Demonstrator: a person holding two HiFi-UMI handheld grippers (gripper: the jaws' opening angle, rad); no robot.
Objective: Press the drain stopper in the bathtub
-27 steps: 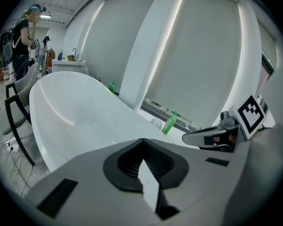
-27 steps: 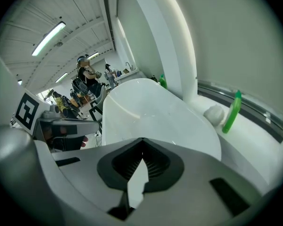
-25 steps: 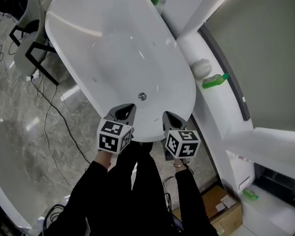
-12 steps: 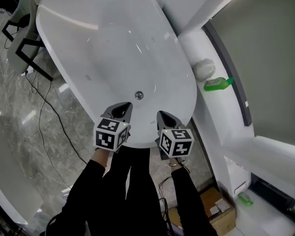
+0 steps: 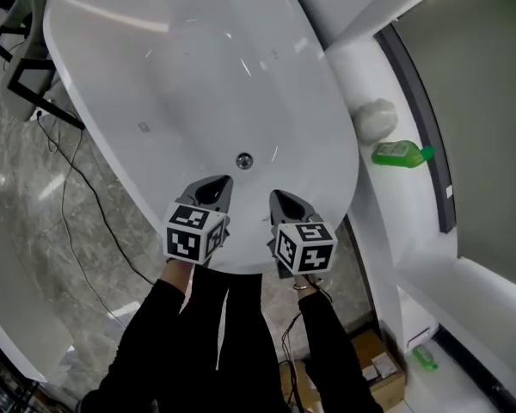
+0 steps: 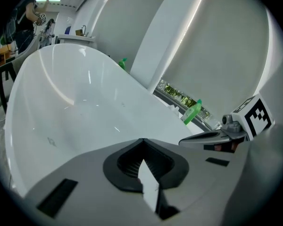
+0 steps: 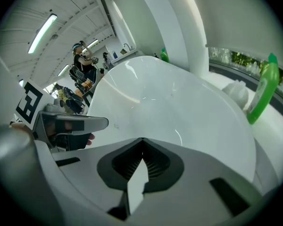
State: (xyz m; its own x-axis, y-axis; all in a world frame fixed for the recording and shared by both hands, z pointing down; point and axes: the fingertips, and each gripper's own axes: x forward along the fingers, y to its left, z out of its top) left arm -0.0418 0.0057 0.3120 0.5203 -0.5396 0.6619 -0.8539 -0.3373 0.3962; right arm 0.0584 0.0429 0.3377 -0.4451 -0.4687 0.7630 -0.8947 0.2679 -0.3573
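Right gripper [image 5: 282,200] has slid a touch nearer the left gripper [image 5: 213,186], both clenched empty over the bathtub's [image 5: 138,67] near rim, drain stopper [image 5: 243,159] just beyond at frame centre, green bottle [image 5: 400,154] at right, label unreadable.

Black long sleeves [image 5: 150,338] on both arms, and black clothing [image 5: 241,334] on the body between them.

Left gripper [image 5: 215,188]: light grey moulded shell tapering to a pointed nose with a dark opening on top. Its cube [image 5: 193,233] is white with black square markers on each visible face.

Right gripper [image 5: 284,201]: same grey shell and dark opening. Its cube [image 5: 305,248] is also white with black markers.

In the gripper views each jaw shell is smooth, matte grey with a dark rectangular slot [image 6: 56,197] on either side. Black ribbed pads [image 6: 128,162] line a diamond-shaped recess at the nose. The right gripper has the same pad lining [image 7: 153,166].
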